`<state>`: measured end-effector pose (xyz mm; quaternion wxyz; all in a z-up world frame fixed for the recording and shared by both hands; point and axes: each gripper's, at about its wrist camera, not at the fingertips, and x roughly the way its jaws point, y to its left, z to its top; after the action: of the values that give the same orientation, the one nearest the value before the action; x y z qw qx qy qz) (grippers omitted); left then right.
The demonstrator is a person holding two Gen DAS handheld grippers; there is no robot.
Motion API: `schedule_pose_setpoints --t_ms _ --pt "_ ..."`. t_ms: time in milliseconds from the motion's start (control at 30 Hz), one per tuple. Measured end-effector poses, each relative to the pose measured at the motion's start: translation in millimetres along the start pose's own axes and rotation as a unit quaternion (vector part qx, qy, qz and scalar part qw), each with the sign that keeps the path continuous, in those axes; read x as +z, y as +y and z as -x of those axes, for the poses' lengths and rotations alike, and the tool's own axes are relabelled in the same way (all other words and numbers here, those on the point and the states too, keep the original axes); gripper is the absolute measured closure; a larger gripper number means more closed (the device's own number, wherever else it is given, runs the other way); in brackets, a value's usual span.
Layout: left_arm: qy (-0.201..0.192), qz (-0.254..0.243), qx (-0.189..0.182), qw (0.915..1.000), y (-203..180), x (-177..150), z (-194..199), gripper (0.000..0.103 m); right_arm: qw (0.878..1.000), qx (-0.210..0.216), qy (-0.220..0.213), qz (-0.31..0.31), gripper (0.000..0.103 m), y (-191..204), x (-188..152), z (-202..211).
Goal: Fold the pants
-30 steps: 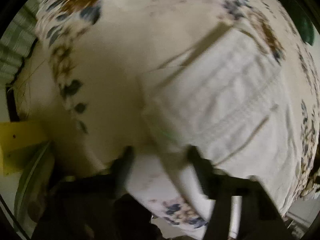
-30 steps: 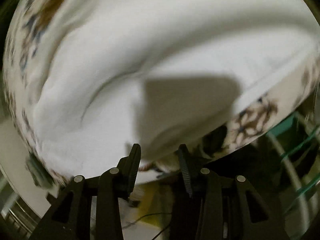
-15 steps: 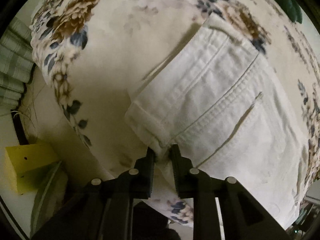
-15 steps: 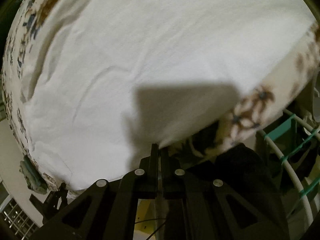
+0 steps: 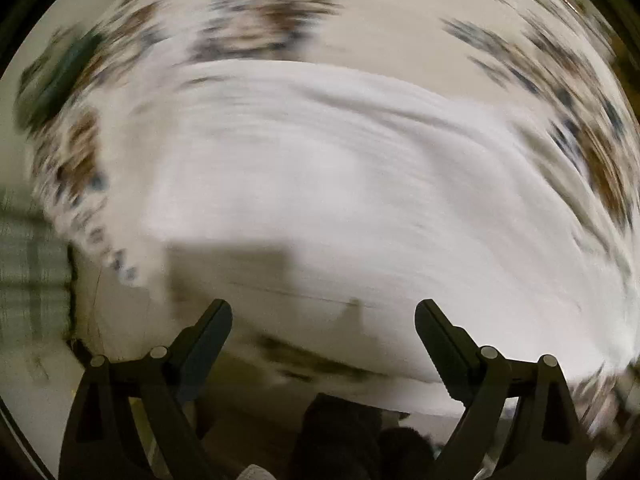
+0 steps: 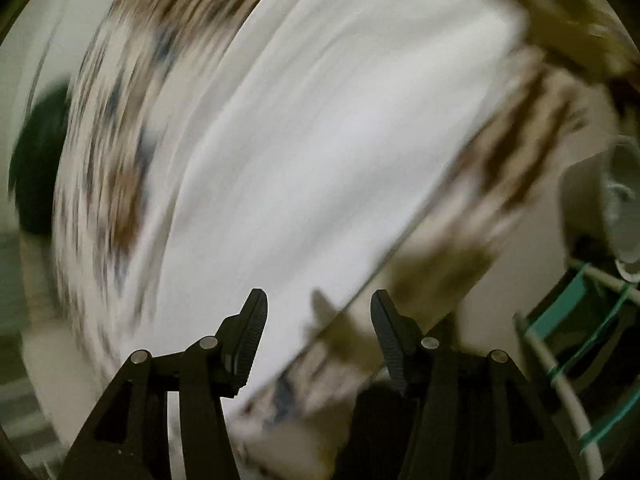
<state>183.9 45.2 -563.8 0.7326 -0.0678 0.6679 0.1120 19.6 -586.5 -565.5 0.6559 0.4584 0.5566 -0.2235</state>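
The white pants (image 5: 340, 200) lie spread on a floral-print bed cover (image 5: 260, 28); both views are heavily motion-blurred. My left gripper (image 5: 323, 320) is wide open and empty, its tips over the near edge of the pants. The pants also fill the middle of the right wrist view (image 6: 320, 140), running diagonally. My right gripper (image 6: 318, 312) is open and empty above the pants' edge, with nothing between the fingers.
The floral cover (image 6: 112, 168) borders the pants on both sides. A white rack with teal bands (image 6: 580, 340) stands at the right of the right wrist view. A dark green object (image 6: 36, 160) sits at the far left. Striped fabric (image 5: 28, 260) shows at left.
Both grippers were shut on the pants' edge half a second ago. Both have opened and let go, and both cameras are swinging fast.
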Motion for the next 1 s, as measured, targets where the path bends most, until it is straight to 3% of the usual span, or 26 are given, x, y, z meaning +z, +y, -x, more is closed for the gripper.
schedule_pose_setpoints --t_ms 67,133,233,267,333,467,567,633,700,767,900,933,1000 --pt "0.01 -0.029 -0.021 0.9993 -40 -6 -8 0.009 0.997 -0.004 -0.064 -0.052 0.047 -43 42 23" --pt "0.024 -0.054 -0.037 0.9975 -79 -9 -18 0.009 0.992 0.002 -0.085 -0.092 0.047 -96 105 38" --pt "0.033 -0.093 -0.038 0.9944 -124 -13 -28 0.009 0.985 0.036 -0.09 -0.141 0.047 -129 137 29" --pt "0.033 -0.108 -0.038 0.9929 -139 -15 -30 0.009 0.982 0.055 -0.097 -0.151 0.061 -137 147 27" --pt "0.031 -0.138 -0.033 0.9893 -168 -19 -29 0.009 0.981 0.049 -0.103 -0.157 0.093 -142 150 22" --pt "0.032 -0.181 -0.027 0.9825 -200 -27 -26 0.009 0.98 0.06 -0.12 -0.148 0.098 -130 139 26" --pt "0.031 -0.205 -0.026 0.978 -218 -31 -22 0.009 0.982 0.062 -0.112 -0.136 0.098 -121 127 20" --pt "0.031 -0.22 -0.023 0.9747 -229 -33 -23 0.009 0.984 0.071 -0.082 -0.139 0.095 -125 128 10" --pt "0.03 -0.236 -0.015 0.9711 -236 -36 -30 0.009 0.983 0.094 -0.067 -0.145 0.082 -137 127 9" --pt "0.031 -0.243 -0.014 0.9693 -241 -36 -38 0.009 0.979 0.138 -0.053 -0.139 0.057 -140 122 1" --pt "0.049 -0.229 -0.026 0.9719 -239 -38 -59 0.008 0.982 0.148 -0.012 -0.119 0.055 -138 115 -28" --pt "0.05 -0.217 -0.031 0.9745 -235 -37 -64 0.0 0.977 0.169 -0.026 -0.127 0.054 -141 113 -34" --pt "0.051 -0.198 -0.048 0.9777 -230 -33 -68 0.0 0.965 0.215 -0.043 -0.142 0.049 -145 113 -39"
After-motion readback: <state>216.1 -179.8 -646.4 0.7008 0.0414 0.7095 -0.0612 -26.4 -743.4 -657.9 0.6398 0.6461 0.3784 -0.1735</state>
